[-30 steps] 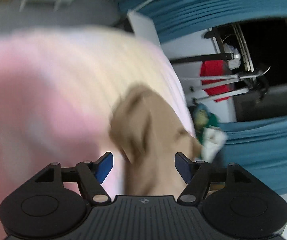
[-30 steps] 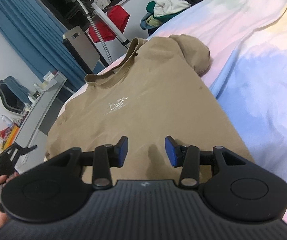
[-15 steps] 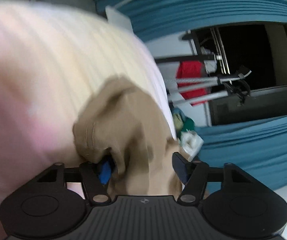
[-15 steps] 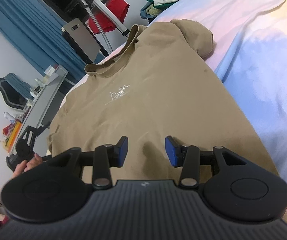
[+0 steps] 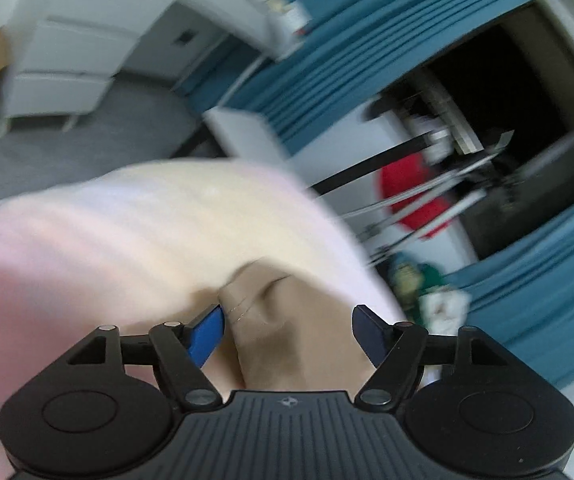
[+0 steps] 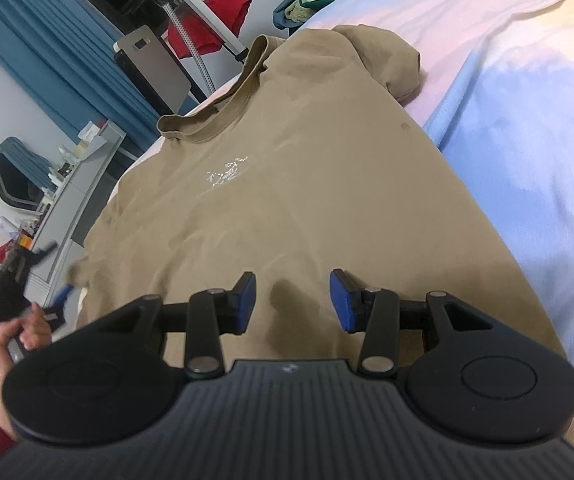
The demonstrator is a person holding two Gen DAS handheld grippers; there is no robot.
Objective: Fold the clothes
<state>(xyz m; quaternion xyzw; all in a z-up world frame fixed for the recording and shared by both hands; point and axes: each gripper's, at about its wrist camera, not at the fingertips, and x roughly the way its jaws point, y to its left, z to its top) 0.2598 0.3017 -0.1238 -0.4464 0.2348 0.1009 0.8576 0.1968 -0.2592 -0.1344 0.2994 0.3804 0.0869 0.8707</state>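
Blur everywhere in the left wrist view, so only the big stuff reads. My left tongs [image 5: 287, 330] have their jaws standing wide, and they've just been opening further. A bunched fold of the tan shirt [image 5: 265, 320] sits between them: the hemmed edge is right up against the bright blue pad [image 5: 207, 334] on the left side of the picture, while the other pad stands clear of the cloth, so nothing is pinched. The shirt lies on the pink and cream bedsheet [image 5: 127, 232]. Past the edge of the bed are teal curtains [image 5: 347, 60], a white drawer unit [image 5: 63, 60], a red garment [image 5: 411, 196] on a metal rack and a green and white clothes pile [image 5: 427, 284].

Right wrist view is way sharper. The same shirt [image 6: 287, 200] is spread flat, front up, on the pastel bedsheet [image 6: 527, 100], collar at the far end, white chest print showing, one short sleeve [image 6: 391, 60] lying out on the sheet on the right of the picture. My right tongs [image 6: 291, 301] hang over the lower part of the shirt, jaws partly apart, nothing between the pads. At the left edge of the picture my left hand [image 6: 21, 336], red sleeve cuff showing, holds the other tongs at the shirt's near sleeve, all blurred. Further back there's a grey table [image 6: 79, 184] with small bottles on it.
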